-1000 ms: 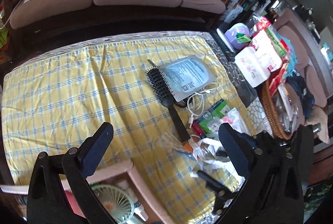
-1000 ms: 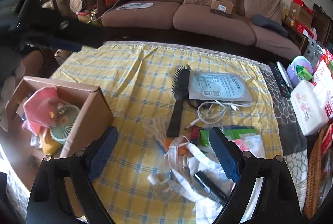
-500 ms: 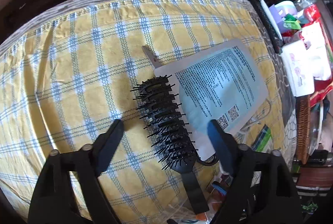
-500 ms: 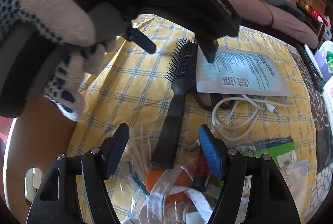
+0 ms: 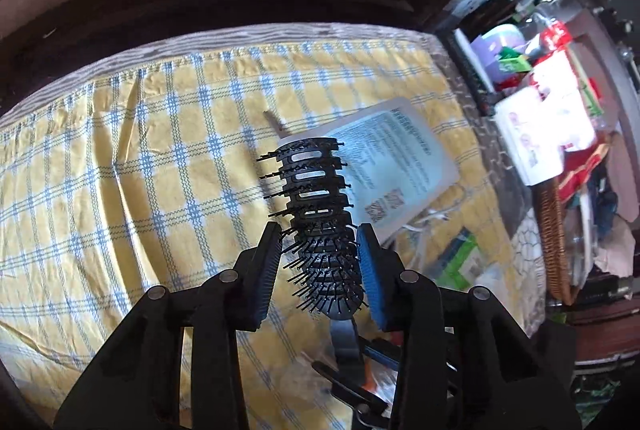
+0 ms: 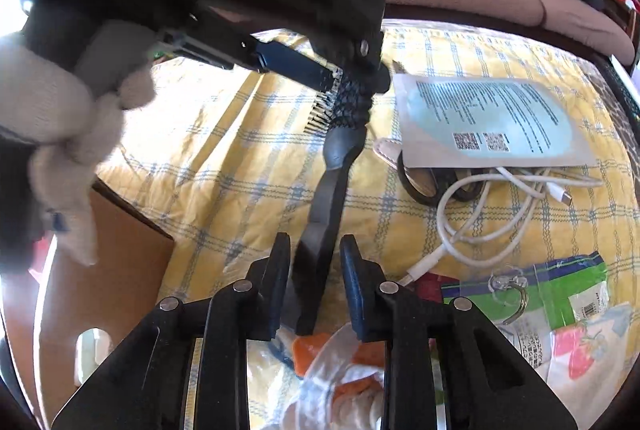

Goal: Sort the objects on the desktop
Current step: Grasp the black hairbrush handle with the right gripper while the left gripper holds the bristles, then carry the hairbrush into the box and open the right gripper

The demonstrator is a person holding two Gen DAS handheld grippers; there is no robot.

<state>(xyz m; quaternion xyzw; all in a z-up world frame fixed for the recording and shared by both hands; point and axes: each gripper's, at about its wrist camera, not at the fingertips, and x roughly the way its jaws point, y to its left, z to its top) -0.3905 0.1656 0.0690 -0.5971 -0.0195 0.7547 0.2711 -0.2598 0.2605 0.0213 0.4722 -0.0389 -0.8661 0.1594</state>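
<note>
Left gripper (image 5: 318,276), wide apart a second ago, is closing around the hairbrush (image 5: 316,214) head at frame centre; right gripper (image 6: 315,286) closing on its handle; lift-off looks imminent.

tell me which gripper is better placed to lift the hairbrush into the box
Right, probably. The right gripper is closing around the hairbrush handle, with the cardboard box just beside it. The left gripper is closing over the bristled head, a poorer hold.
</note>
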